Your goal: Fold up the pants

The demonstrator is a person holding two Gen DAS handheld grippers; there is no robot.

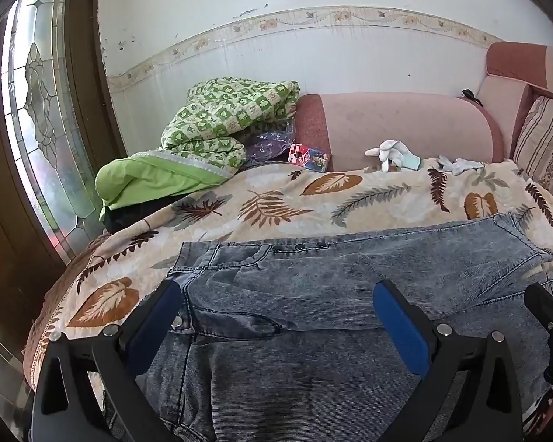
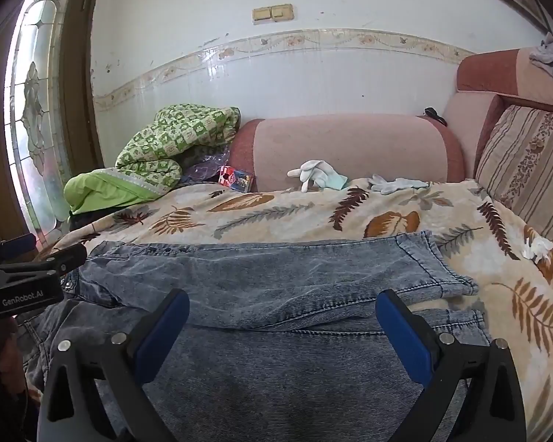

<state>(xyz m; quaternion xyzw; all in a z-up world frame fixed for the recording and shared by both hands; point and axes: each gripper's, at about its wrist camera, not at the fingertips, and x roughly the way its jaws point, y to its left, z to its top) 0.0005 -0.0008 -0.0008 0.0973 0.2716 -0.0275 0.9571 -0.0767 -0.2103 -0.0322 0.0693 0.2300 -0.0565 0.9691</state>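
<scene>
Left wrist view: the left gripper (image 1: 276, 316) hangs wide and empty just over the pants (image 1: 350, 287), which run crosswise ahead of both tools on the leaf blanket (image 1: 276, 202). The right gripper (image 2: 282, 326), equally spread, sits nearer the cuffs. The near hem is cut off below both views.

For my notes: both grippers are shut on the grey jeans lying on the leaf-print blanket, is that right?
Not quite: both views show the left gripper and right gripper open above the grey jeans, gripping nothing. The jeans do lie on the leaf-print blanket.
</scene>
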